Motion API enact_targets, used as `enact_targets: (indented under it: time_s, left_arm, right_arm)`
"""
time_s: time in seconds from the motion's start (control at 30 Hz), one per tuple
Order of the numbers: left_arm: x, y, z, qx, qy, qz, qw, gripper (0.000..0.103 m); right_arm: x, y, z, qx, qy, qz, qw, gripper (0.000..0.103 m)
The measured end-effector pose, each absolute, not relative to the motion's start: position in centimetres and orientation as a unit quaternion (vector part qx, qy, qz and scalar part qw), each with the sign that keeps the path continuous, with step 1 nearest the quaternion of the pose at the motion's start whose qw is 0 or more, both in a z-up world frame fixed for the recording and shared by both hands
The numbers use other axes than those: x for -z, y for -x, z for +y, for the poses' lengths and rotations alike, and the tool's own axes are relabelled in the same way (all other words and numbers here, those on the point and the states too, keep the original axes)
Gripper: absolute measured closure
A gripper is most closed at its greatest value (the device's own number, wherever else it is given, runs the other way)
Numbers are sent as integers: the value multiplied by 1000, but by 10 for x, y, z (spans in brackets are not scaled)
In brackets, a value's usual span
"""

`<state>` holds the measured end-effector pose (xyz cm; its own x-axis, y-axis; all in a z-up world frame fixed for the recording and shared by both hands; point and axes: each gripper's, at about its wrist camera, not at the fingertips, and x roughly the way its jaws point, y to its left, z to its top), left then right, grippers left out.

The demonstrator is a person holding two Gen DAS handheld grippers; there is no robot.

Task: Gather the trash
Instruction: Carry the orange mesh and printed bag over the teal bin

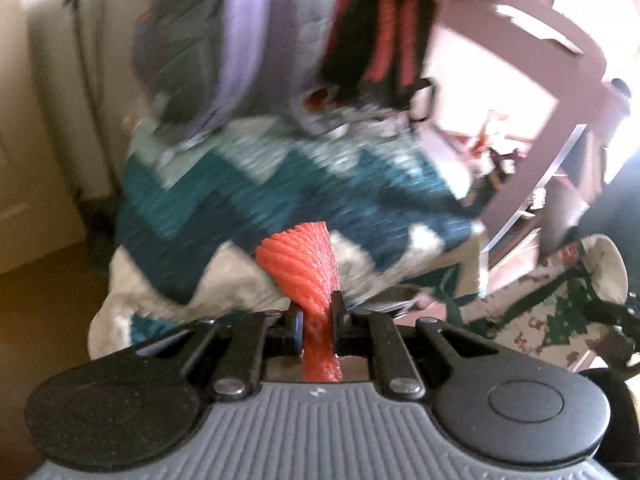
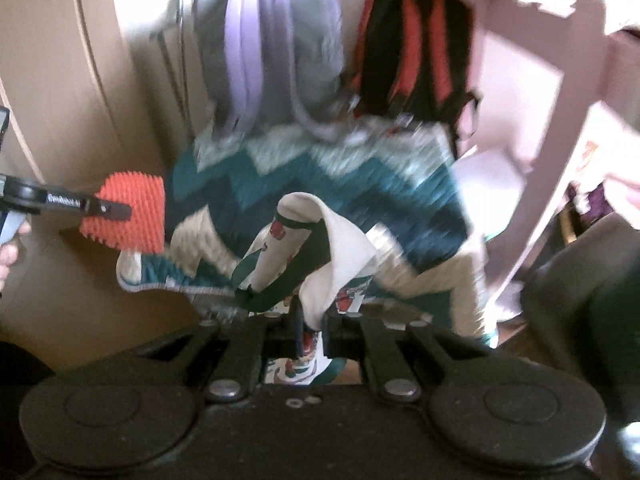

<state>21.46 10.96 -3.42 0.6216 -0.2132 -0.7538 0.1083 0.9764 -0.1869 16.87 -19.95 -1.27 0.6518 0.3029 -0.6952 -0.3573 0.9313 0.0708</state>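
My left gripper point(image 1: 318, 308) is shut on an orange-red piece of mesh netting point(image 1: 304, 264), which fans out above the fingertips. The right wrist view shows that same left gripper point(image 2: 116, 210) at the left edge, holding the orange mesh point(image 2: 136, 184) in the air. My right gripper point(image 2: 312, 312) is shut on a crumpled white piece printed in green and red point(image 2: 344, 240), which stands up in folds above the jaws. In the left wrist view this printed piece point(image 1: 560, 308) hangs at the lower right. Both views are blurred.
A teal-and-white zigzag blanket point(image 2: 320, 184) covers a seat below both grippers. Behind it lean a purple-grey backpack point(image 2: 272, 48) and a black-and-red backpack point(image 2: 416, 52). A pink furniture frame point(image 2: 560, 40) stands at the right, a pale door or wall point(image 1: 40, 120) at the left.
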Motion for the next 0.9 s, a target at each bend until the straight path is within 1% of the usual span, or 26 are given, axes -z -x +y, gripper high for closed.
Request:
enact_targets:
  time_s: [0.37,0.7,0.9]
  left_arm:
    - [-79,-200,-51,181,-17,355,917,91]
    - [-181,-206,-182,267,-37,269,925,91]
    - [-227,-215,-255,314,-38,240,918,91]
  right_arm:
    - [-105,-125,-307,-120,49,245,961,96]
    - [-196,-104,-393,-29,66,145,987,97]
    - [-239,-104,-446,40,68,101,992,97]
